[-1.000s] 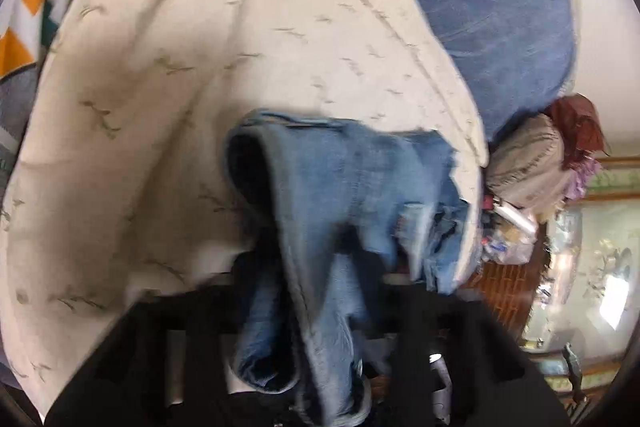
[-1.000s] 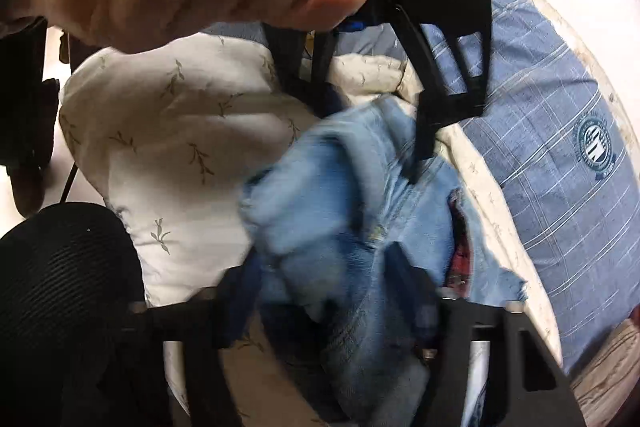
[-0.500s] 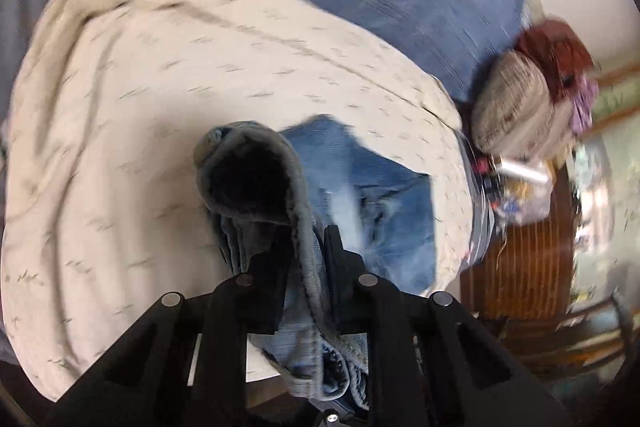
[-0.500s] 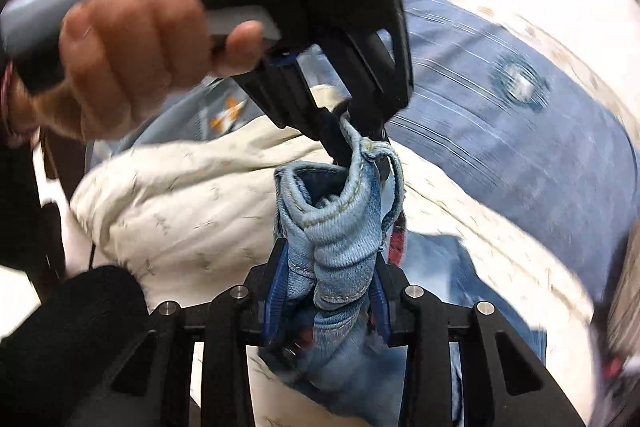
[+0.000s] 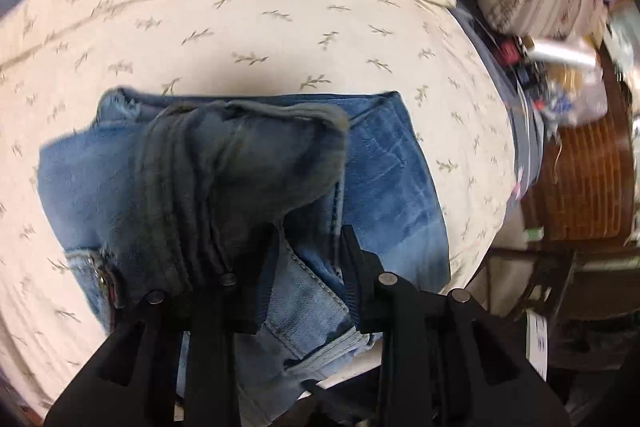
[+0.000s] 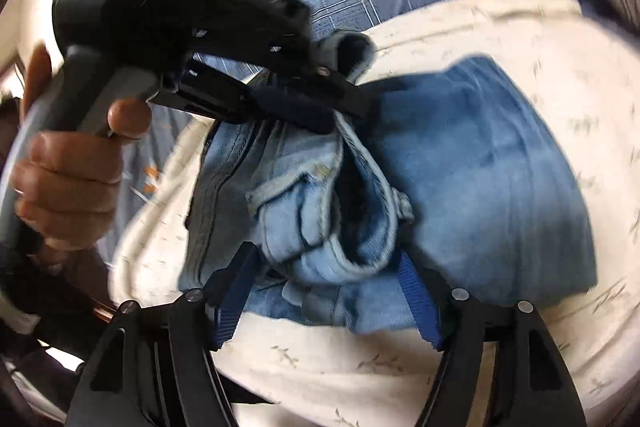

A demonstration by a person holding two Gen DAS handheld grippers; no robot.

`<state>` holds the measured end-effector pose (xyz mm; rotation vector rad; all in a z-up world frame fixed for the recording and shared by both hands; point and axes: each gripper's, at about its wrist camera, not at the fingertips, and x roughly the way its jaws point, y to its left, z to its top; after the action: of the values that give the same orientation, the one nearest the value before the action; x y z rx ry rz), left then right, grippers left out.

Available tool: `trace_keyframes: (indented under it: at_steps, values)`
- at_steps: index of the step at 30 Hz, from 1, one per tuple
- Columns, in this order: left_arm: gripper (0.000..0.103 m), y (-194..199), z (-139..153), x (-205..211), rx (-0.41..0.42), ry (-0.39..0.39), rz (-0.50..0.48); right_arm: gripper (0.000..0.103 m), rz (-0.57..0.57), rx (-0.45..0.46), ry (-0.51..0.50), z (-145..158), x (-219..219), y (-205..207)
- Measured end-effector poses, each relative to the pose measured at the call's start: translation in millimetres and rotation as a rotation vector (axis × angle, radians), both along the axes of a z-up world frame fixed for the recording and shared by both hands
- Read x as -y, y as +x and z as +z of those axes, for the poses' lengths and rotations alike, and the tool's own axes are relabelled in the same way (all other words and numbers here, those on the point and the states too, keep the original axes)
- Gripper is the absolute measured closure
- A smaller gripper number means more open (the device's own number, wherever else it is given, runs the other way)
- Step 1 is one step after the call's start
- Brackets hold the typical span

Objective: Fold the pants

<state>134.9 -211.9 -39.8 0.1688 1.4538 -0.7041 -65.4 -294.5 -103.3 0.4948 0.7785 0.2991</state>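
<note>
now the folded jeans (image 5: 392, 187) lie mid-frame on the cream leaf-print blanket (image 5: 280, 27). left tongs (image 5: 304, 259) stand spread around a raised denim fold, while right tongs (image 6: 328, 291) are spread too, straddling the jeans' bunched edge.

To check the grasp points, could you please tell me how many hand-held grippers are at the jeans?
2. Seen from the right wrist: left hand-held gripper at the jeans' far edge, right hand-held gripper at the near edge.
</note>
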Motion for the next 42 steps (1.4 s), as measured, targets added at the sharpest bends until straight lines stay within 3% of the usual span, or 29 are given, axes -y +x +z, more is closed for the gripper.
trace_keyframes:
  at_steps: [2, 3, 7, 10, 16, 20, 26, 30, 38, 40, 42]
  values:
    - [0.074, -3, 21, -1, 0.040, 0.006, -0.076, 0.026, 0.023, 0.009, 0.058, -2, 8, 0]
    - [0.069, -4, 34, -2, 0.081, 0.010, -0.115, 0.024, 0.031, 0.014, 0.082, -2, 11, -1]
    - [0.020, 3, 83, -20, 0.303, 0.009, -0.225, 0.016, 0.026, 0.026, 0.182, -3, 23, -1]
    - [0.019, 17, 85, -29, 0.319, 0.013, -0.292, 0.014, 0.006, 0.008, 0.222, -7, 25, 7]
    - [0.019, 20, 38, -14, 0.253, 0.085, -0.393, 0.010, 0.024, 0.040, 0.285, 1, 18, 14]
    - [0.019, 7, 12, -3, 0.359, 0.156, -0.443, 0.009, 0.027, 0.017, 0.269, -5, 16, 17]
    - [0.019, 5, 7, -2, 0.390, 0.161, -0.447, 0.009, 0.007, 0.008, 0.257, -10, 13, 16]
    - [0.019, 7, 7, -1, 0.388, 0.166, -0.455, 0.009, 0.015, 0.024, 0.315, -5, 13, 15]
    - [0.019, 5, 2, 3, 0.402, 0.182, -0.449, 0.010, 0.001, 0.004, 0.290, -7, 8, 19]
    - [0.019, 5, 2, 3, 0.404, 0.186, -0.440, 0.012, -0.016, -0.007, 0.260, -6, 5, 21]
    - [0.019, 4, 1, 3, 0.406, 0.188, -0.425, 0.028, -0.042, -0.016, 0.241, -4, 5, 21]
